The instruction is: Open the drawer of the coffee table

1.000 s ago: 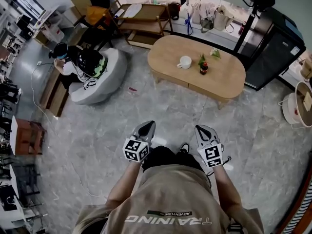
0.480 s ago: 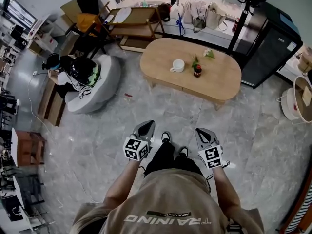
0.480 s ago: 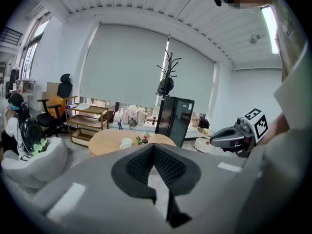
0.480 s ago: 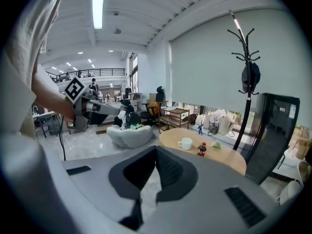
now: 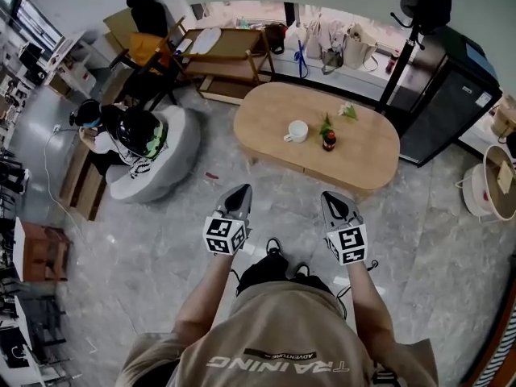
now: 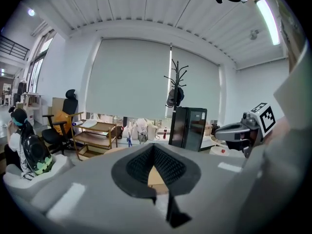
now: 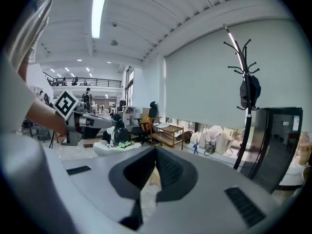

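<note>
The oval wooden coffee table (image 5: 367,156) stands ahead of me on the grey floor, carrying a white cup (image 5: 297,131), a small dark bottle (image 5: 328,141) and a sprig of greenery (image 5: 347,110). Its near side faces me, and I cannot make out a drawer front there. My left gripper (image 5: 239,193) and right gripper (image 5: 332,199) are held side by side in front of my body, pointing at the table and short of its near edge. Both are shut with nothing in them. In the left gripper view the shut left gripper (image 6: 153,148) fills the foreground, as the right gripper (image 7: 156,151) does in its own view.
A person sits on a white beanbag (image 5: 181,139) at the left. Behind the table are a wooden shelf cart (image 5: 230,51), bags (image 5: 347,43) along the window, a coat stand (image 5: 403,55) and a black cabinet (image 5: 451,95). A round basket (image 5: 490,180) stands at the right.
Both grippers have moved forward together toward the coffee table, and my body has stepped on with them. Their jaws have stayed shut.
</note>
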Action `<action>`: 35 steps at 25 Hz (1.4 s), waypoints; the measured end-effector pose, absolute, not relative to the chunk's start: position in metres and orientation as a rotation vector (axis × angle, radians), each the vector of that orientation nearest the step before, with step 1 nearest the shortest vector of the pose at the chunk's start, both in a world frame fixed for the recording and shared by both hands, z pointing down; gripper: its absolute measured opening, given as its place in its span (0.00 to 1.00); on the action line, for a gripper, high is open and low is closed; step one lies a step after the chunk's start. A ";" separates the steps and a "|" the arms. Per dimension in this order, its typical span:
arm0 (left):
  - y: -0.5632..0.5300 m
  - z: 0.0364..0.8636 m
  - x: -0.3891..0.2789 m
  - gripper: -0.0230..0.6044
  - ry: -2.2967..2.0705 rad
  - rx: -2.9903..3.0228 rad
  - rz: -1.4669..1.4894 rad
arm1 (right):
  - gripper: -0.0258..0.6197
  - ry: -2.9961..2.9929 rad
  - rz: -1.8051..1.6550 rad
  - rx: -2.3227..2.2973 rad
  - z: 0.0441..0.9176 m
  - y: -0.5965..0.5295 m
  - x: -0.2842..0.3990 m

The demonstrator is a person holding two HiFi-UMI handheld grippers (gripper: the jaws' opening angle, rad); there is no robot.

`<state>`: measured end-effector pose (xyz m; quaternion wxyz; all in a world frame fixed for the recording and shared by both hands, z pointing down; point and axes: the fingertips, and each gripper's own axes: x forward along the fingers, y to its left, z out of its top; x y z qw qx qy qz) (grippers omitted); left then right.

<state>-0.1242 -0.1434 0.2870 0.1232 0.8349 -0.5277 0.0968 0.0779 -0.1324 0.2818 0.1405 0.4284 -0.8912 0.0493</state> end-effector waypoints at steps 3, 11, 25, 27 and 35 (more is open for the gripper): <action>-0.161 0.285 -0.133 0.03 -1.556 2.449 0.282 | 0.05 -2.582 0.113 1.244 0.275 -0.152 0.068; -0.208 0.338 -0.152 0.03 -1.647 2.428 0.248 | 0.05 -2.585 0.074 1.293 0.330 -0.207 0.064; -0.285 0.539 -0.186 0.03 -1.709 2.495 0.214 | 0.05 -2.591 -0.051 1.379 0.519 -0.273 0.038; -0.297 0.579 -0.190 0.03 -1.711 2.486 0.215 | 0.05 -2.599 -0.105 1.403 0.550 -0.282 0.034; -0.325 0.715 -0.192 0.03 -1.736 2.581 0.249 | 0.05 -2.679 -0.178 1.427 0.668 -0.309 0.021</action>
